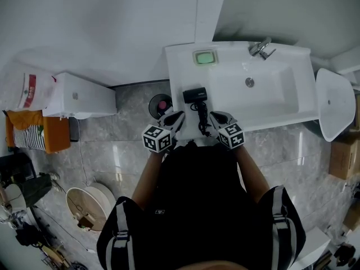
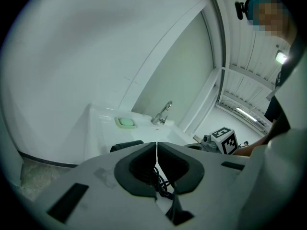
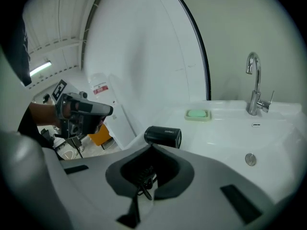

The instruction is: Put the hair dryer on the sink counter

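The black hair dryer (image 1: 195,96) lies on the white sink counter (image 1: 179,72), left of the basin (image 1: 264,91); its black cord (image 1: 201,121) trails toward the front edge. My left gripper (image 1: 179,117) and right gripper (image 1: 214,117) hover on either side of the cord at that edge. In the left gripper view the jaws (image 2: 156,145) meet tip to tip, with the cord (image 2: 160,183) showing below them and the dryer (image 2: 125,146) just beyond. In the right gripper view the jaws (image 3: 152,147) are also shut, with the dryer (image 3: 163,136) ahead and the cord (image 3: 145,180) beneath.
A green soap dish (image 1: 206,57) sits at the counter's back, the faucet (image 1: 261,48) behind the basin. On the floor are a round black object (image 1: 160,103), a white box (image 1: 79,97), a round bin (image 1: 90,207) and an orange item (image 1: 45,133). A white oval piece (image 1: 336,103) stands right.
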The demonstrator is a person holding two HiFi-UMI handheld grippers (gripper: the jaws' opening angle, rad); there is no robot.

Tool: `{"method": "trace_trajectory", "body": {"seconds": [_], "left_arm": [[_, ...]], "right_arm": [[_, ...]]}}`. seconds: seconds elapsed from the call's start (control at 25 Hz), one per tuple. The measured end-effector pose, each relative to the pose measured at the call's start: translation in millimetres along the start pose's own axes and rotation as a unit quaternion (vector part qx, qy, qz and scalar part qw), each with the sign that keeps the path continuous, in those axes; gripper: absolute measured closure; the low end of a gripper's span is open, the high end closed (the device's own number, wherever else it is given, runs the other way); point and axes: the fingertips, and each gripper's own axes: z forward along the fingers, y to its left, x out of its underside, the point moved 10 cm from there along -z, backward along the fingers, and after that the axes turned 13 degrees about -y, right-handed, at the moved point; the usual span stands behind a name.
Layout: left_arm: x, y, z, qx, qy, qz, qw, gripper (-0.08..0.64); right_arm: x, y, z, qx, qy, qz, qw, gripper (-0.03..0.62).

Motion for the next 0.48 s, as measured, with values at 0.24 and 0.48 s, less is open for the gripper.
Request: {"method": "trace_trajectory", "body": {"seconds": [0.24, 0.48], "left_arm": [[6, -11, 9, -0.005, -0.004, 0.0, 1.0, 0.54], [10, -25, 22, -0.005, -0.003, 0.003, 1.0, 0.54]], "right_arm": [[-7, -5, -12, -0.009, -0.009, -0.012, 1.0, 0.534], [-15, -15, -26, -0.015, -0.014, -0.027, 0.999, 0.534]]}}
